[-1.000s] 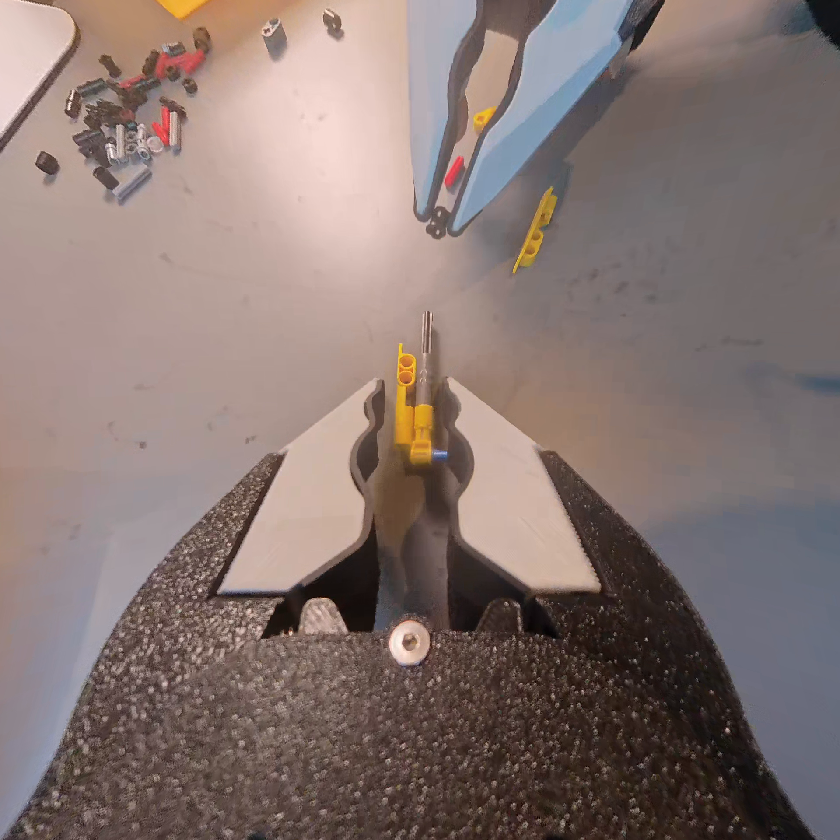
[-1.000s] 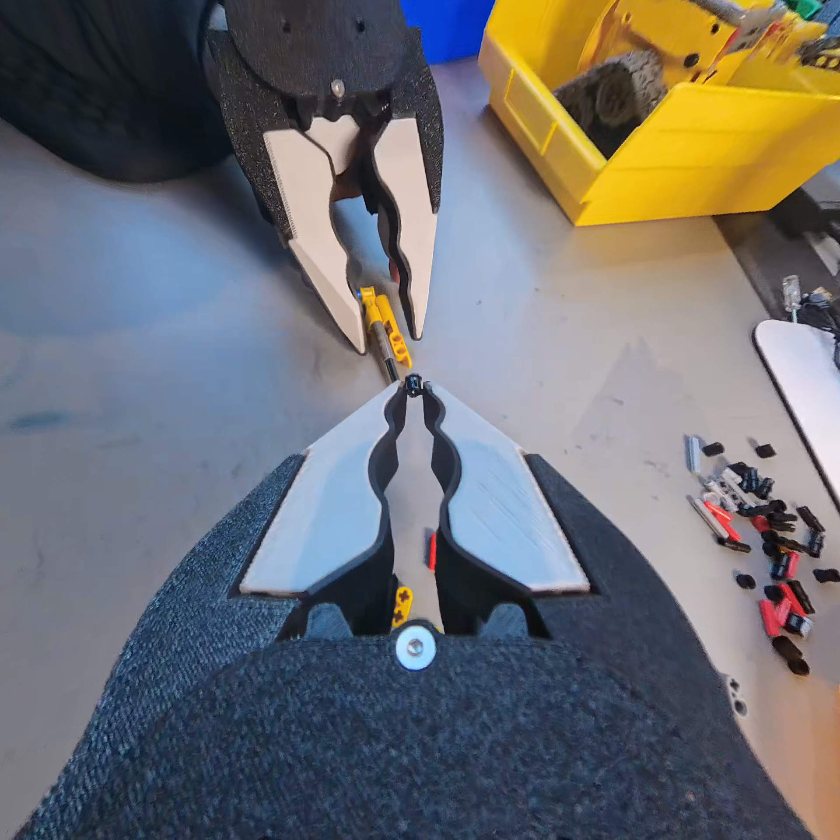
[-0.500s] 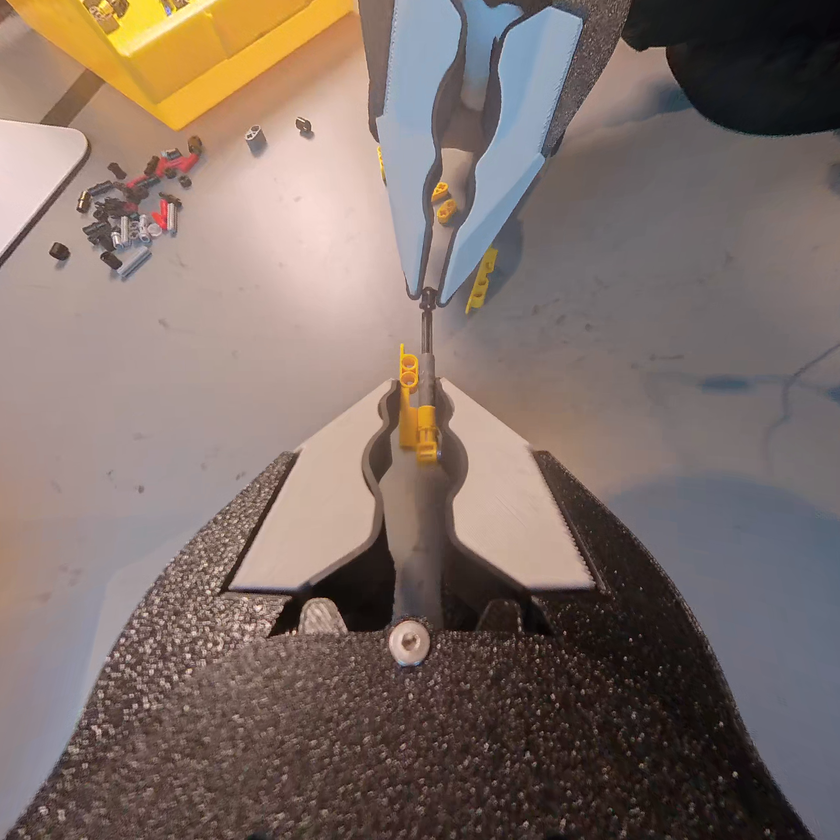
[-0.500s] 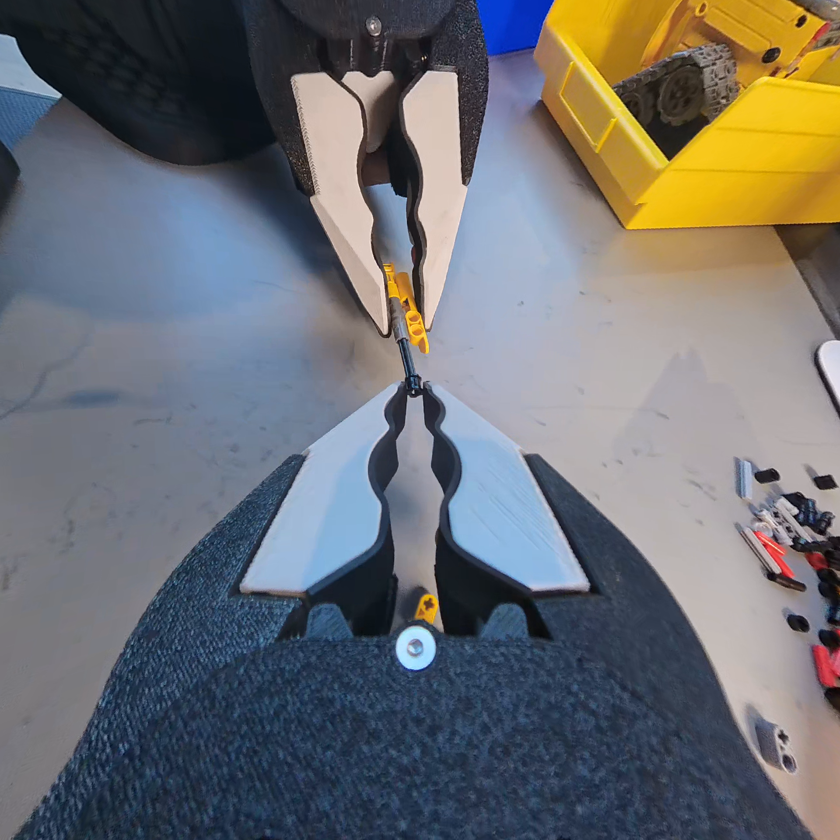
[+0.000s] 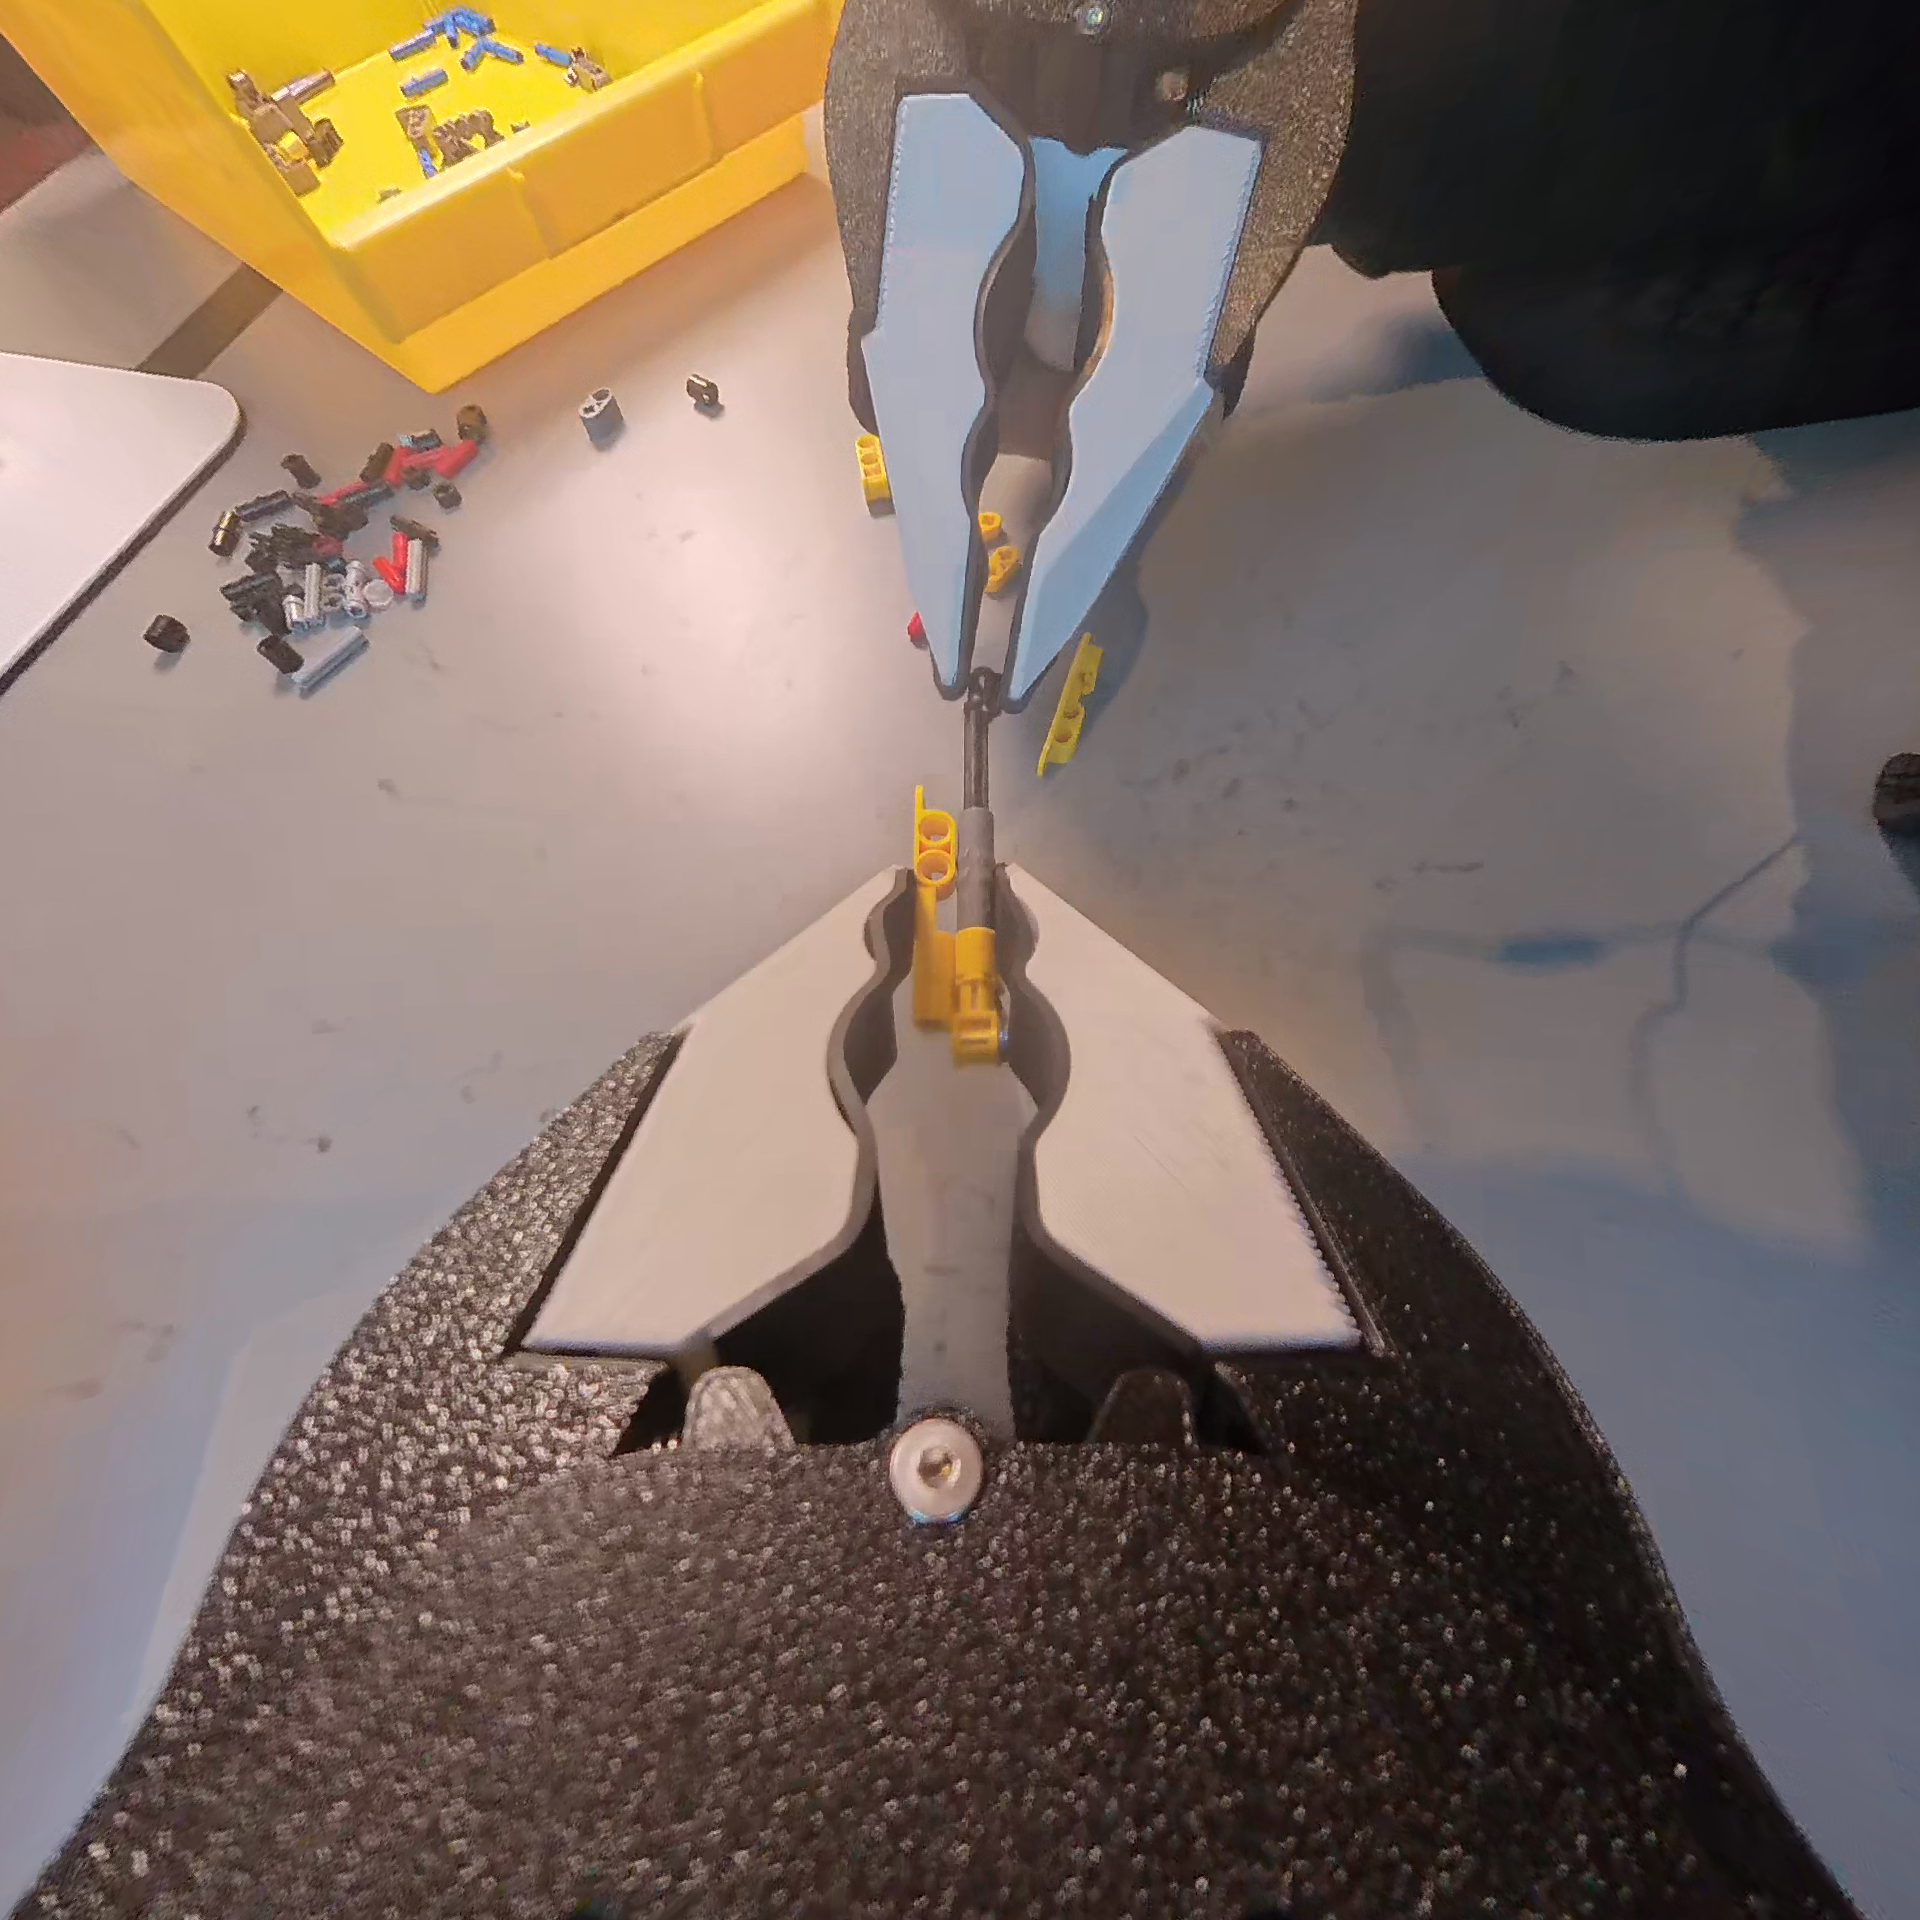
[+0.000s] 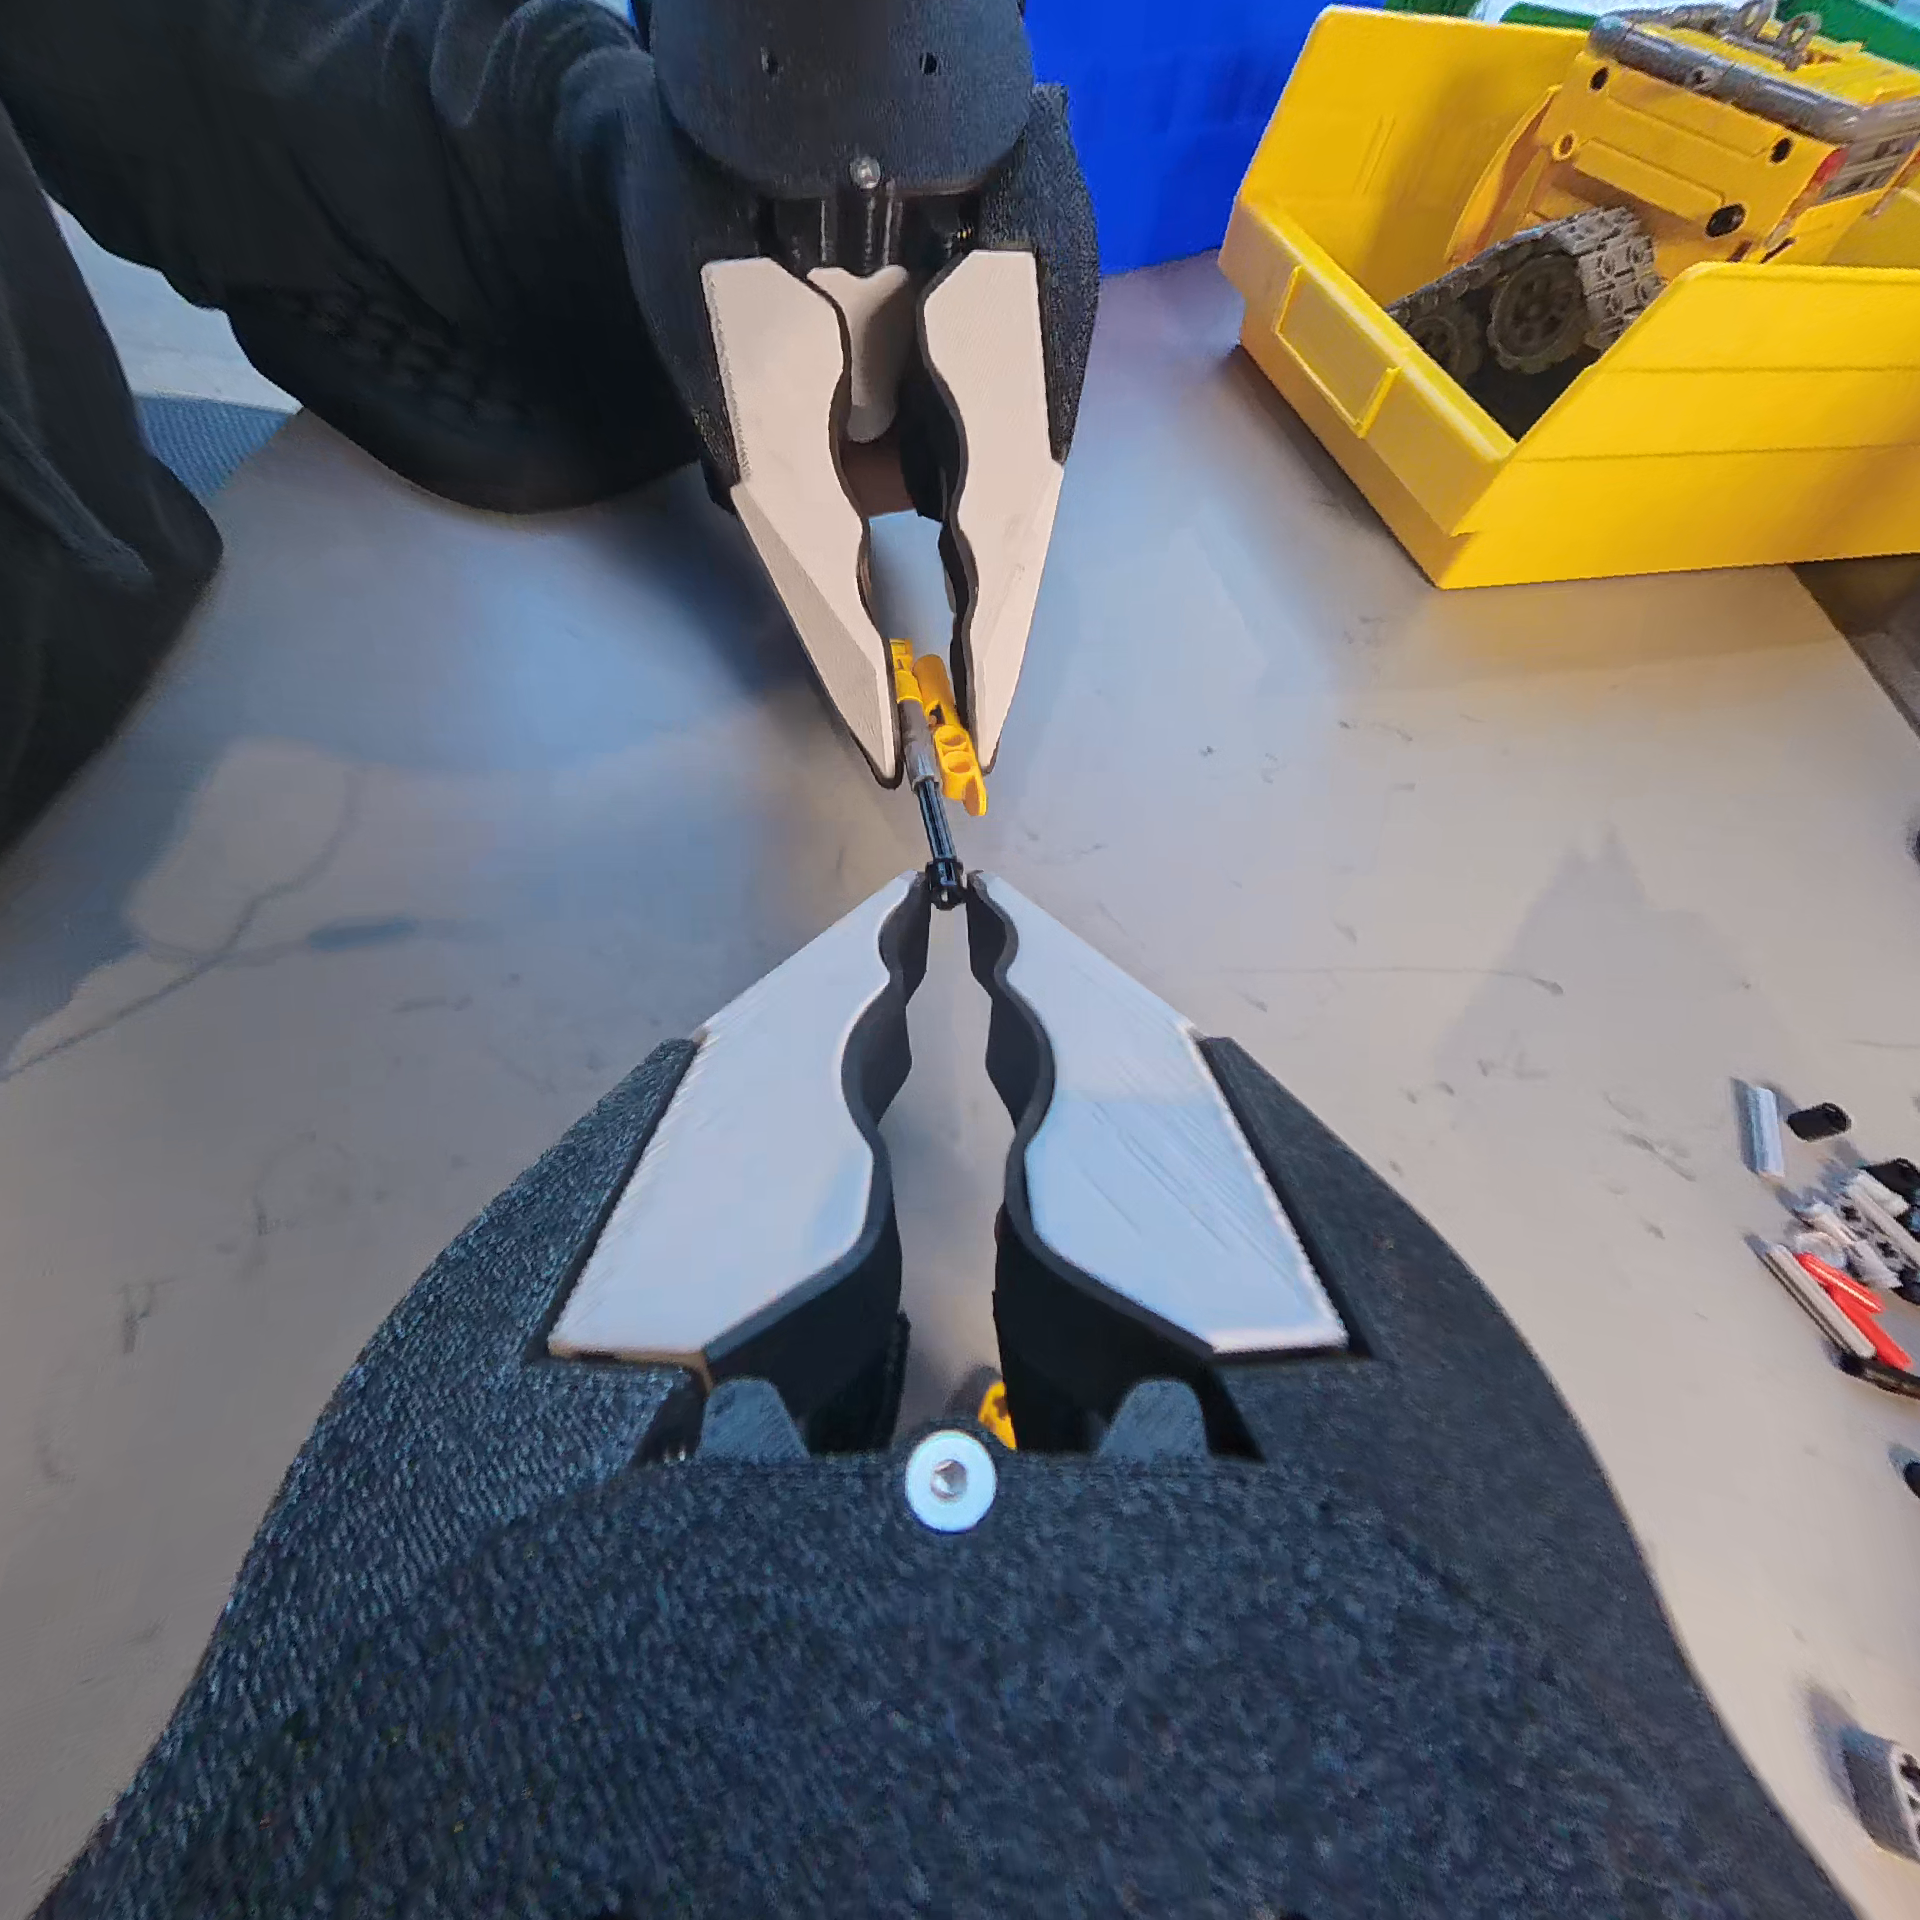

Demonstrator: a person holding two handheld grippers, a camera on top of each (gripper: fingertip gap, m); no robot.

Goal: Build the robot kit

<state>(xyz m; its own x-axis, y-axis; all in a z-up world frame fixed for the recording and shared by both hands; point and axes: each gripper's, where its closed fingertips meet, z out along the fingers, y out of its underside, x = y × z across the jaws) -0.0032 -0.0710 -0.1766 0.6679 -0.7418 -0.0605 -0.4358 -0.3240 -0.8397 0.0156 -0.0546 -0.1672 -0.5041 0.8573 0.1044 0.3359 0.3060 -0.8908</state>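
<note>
Since a second ago the right gripper (image 6: 945, 885) has closed in from well apart, and its tips now pinch the black end of the thin rod (image 5: 977, 764). The left gripper (image 5: 951, 883) is clenched on the yellow piece (image 5: 958, 966) from which that rod sticks out, held above the middle of the grey tabletop (image 5: 520, 935). A loose yellow beam (image 5: 1070, 707) lies just beside the right tips. A heap of small parts (image 5: 322, 551) lies toward the left edge, and a yellow bin (image 5: 582, 239) stands at the far left corner.
</note>
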